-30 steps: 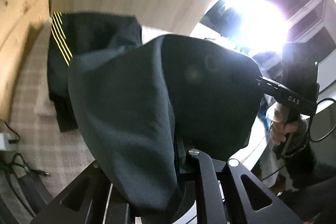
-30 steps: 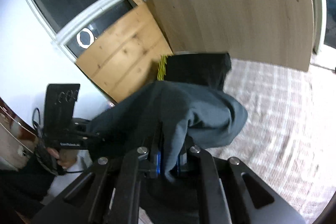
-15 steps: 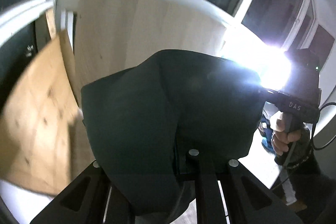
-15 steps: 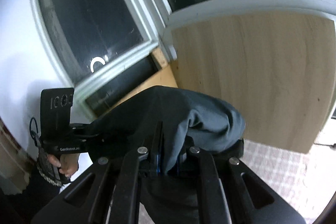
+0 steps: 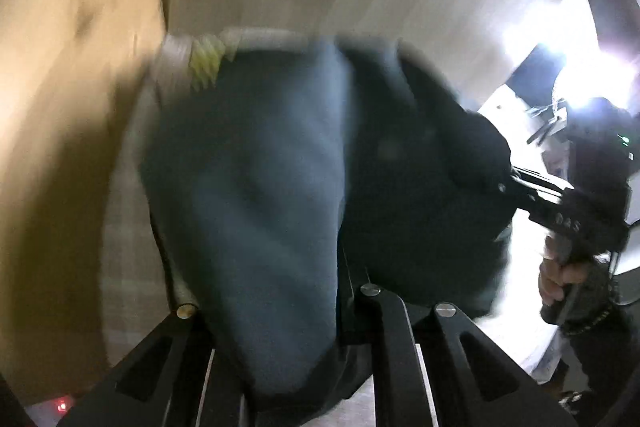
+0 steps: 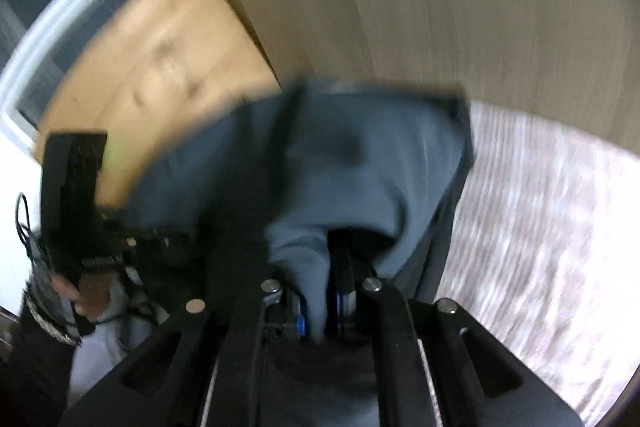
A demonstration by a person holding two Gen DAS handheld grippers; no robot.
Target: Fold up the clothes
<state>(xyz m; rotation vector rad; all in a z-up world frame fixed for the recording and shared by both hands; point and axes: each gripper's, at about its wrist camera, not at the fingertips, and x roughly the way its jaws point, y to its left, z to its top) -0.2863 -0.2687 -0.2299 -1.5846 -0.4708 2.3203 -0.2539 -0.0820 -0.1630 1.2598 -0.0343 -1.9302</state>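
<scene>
Garment [image 5: 260,187] hangs pinched in left jaws and opening right jaws.

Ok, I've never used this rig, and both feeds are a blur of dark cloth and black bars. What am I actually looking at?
There is no robot here. A person holds a handheld two-finger gripper in each hand, each with a camera looking along its fingers. The black bars at the bottom of each picture are that gripper's own frame.

The left gripper films one view, where the right hand shows at the edge. The right gripper films the other.

Both pinch the same dark grey garment, which hangs between them. The right jaws are just opening, with cloth between them.

Behind it, a yellow-striped garment lies on a checked cover against a wooden board.
</scene>
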